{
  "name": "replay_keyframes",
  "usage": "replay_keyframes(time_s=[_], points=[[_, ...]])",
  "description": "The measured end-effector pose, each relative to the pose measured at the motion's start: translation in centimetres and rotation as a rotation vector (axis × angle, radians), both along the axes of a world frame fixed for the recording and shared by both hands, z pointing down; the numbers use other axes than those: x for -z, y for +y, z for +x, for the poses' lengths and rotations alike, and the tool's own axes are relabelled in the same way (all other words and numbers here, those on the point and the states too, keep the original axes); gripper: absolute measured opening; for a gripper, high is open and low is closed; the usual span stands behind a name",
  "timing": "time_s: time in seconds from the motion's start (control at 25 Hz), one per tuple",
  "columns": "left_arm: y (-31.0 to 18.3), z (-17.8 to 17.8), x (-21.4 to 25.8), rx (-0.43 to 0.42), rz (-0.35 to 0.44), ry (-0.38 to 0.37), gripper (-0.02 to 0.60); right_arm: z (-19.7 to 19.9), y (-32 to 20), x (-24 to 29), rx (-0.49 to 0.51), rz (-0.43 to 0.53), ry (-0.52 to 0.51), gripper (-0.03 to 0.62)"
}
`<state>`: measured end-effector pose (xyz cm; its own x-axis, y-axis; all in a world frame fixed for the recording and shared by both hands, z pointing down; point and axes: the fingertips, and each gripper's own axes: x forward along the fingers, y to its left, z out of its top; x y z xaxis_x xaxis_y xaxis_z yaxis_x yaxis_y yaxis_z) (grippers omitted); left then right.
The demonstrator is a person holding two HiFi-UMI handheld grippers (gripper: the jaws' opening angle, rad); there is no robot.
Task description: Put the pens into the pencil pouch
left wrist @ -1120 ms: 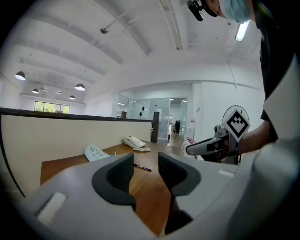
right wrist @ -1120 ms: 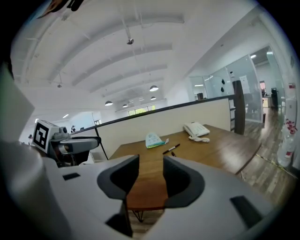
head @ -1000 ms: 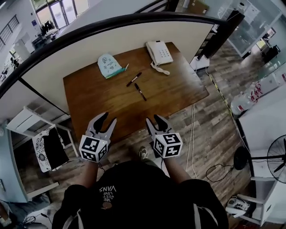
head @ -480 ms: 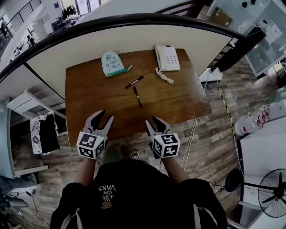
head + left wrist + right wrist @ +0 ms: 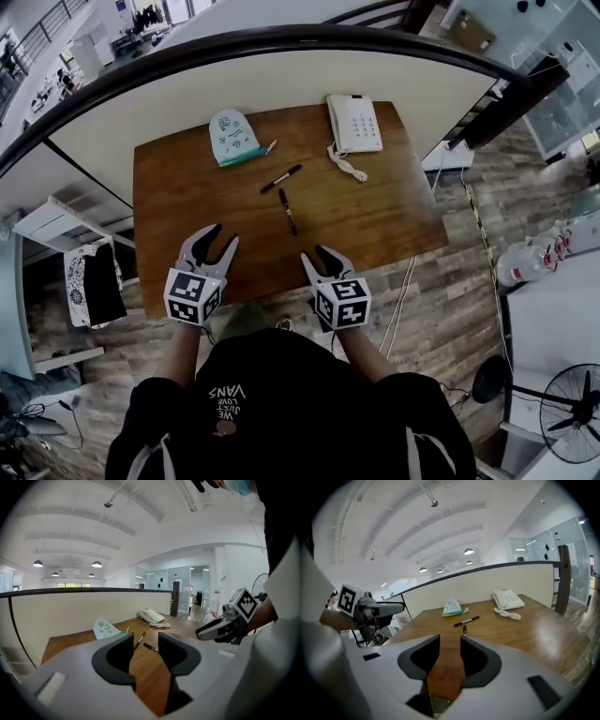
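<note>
Two grippers (image 5: 223, 235) (image 5: 314, 253), jaws apart, empty

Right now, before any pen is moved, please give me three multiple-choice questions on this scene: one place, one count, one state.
1. Where on the table is the pencil pouch? A) near edge B) middle C) far side, left of the telephone
2. How many black pens lie mid-table? A) one B) two C) four
3. The left gripper and right gripper are: A) both open, empty B) both shut C) one shut

Answers: 1 C, it lies along the far edge from the telephone; 2 B, two lie there; 3 A, only table shows between each one's fingers.
</note>
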<state>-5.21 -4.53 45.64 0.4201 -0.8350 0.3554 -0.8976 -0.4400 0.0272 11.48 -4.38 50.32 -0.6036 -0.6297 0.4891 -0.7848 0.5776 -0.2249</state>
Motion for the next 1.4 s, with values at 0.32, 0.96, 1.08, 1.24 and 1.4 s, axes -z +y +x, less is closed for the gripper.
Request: replay_keyframes(time_s=[0.32,0.96,1.08,1.24,1.4], points=[[-5.3,-2.0,-2.0,-0.03,-0.04,-0.043,0.147,-1.3,-3.3,-1.6,-0.017,-0.042,0.038,0.133],[-16.1,-6.0,-5.9,-0.152,-0.068,-0.211,0.147,-4.8,-7.9,-5.7,-0.038,-0.134,0.115,0.133],[-17.9,-6.5,-7.2,-0.181,-0.079,-0.252,0.147,-4.9,-8.2,-6.5,-0.048,-0.148,0.135,0.133],[-19.8,-7.0,-9.3,-0.204,-0.088,-0.317,0.155,-5.1,-8.6,-7.3,-0.054,-0.163,0.162,0.133],[-21.5,-6.7,-11.9,-0.251,-0.099,-0.398,0.168,-5.1,-9.0,-8.0,-0.047,-0.163,0.198,0.133]])
